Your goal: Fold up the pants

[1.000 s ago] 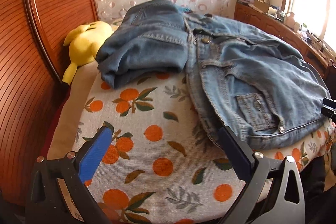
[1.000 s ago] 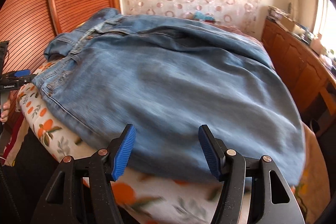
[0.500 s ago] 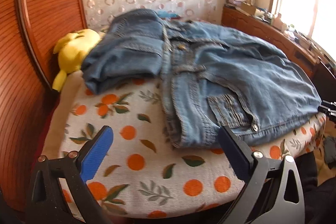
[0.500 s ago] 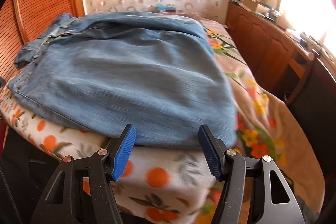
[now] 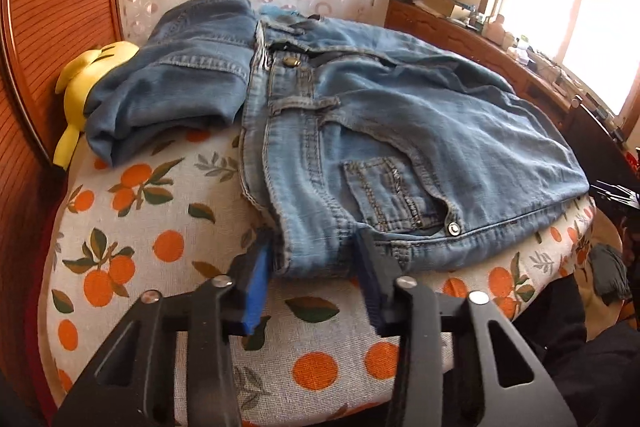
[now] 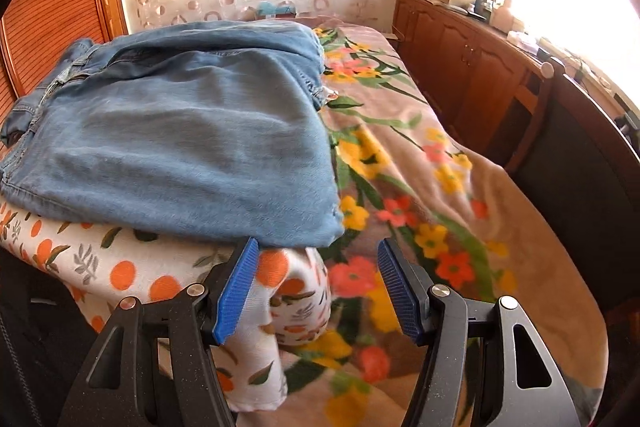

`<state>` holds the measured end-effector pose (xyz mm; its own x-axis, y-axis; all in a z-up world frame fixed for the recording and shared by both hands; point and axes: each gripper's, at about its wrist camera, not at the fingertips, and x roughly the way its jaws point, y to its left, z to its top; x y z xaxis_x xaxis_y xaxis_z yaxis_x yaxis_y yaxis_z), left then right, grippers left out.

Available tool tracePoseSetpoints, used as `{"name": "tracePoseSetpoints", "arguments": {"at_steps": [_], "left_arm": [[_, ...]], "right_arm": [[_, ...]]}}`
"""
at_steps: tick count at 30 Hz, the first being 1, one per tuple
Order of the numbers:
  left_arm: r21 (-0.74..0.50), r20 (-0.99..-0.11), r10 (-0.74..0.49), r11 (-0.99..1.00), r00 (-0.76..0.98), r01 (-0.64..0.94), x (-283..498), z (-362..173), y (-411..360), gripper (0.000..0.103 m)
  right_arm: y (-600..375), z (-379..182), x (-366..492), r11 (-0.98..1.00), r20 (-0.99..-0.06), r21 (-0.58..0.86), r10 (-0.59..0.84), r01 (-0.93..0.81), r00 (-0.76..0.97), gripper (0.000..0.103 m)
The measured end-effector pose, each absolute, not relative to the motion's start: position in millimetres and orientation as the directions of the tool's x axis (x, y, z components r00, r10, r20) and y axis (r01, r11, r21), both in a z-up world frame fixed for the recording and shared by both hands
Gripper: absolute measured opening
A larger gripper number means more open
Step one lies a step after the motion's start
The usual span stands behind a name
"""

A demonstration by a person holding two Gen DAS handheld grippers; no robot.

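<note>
Light blue jeans [image 5: 400, 131] lie folded on an orange-print cloth [image 5: 160, 227] on the bed, waistband to the left, coin pocket near me. My left gripper [image 5: 314, 267] straddles the near waistband corner. Its jaws are closing with the denim between them, and the blue pads stand at the fabric's sides without squeezing it. In the right wrist view the same jeans [image 6: 180, 139] show their plain leg end. My right gripper [image 6: 316, 287] hangs open just below the near right corner of the jeans, with only the cloth's corner [image 6: 288, 291] behind its gap.
Another folded pair of jeans [image 5: 180, 79] lies at the back left beside a yellow plush toy [image 5: 92, 67]. A wooden headboard [image 5: 48, 7] stands on the left. A floral blanket [image 6: 420, 187] covers the bed to the right, with a wooden cabinet [image 6: 460, 59] beyond.
My left gripper has moved in onto the waistband corner and its jaws have narrowed around it. My right gripper has swung right along the jeans' edge to their near right corner, still open.
</note>
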<state>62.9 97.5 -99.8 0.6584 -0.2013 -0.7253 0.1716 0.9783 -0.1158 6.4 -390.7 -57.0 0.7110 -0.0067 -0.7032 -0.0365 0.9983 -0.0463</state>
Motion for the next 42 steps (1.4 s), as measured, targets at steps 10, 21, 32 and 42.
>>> {"name": "tracePoseSetpoints", "arguments": {"at_steps": [10, 21, 32, 42], "left_arm": [[-0.104, -0.708, -0.199, 0.978, 0.677, 0.179, 65, -87, 94, 0.028], [-0.129, -0.672, -0.216, 0.976, 0.708, 0.175, 53, -82, 96, 0.018], [-0.121, -0.639, -0.213, 0.977, 0.739, 0.176, 41, -62, 96, 0.007], [-0.120, -0.536, -0.216, 0.976, 0.816, 0.179, 16, -12, 98, 0.006]], "right_arm": [[-391, -60, 8, 0.974, -0.674, 0.191, 0.219, -0.121, 0.705, 0.015], [-395, -49, -6, 0.984, -0.641, 0.145, 0.176, -0.108, 0.747, 0.002], [-393, -31, -31, 0.987, -0.582, 0.091, 0.159, -0.130, 0.797, 0.002], [-399, -3, -49, 0.989, -0.530, 0.028, 0.141, -0.148, 0.836, 0.002]]}}
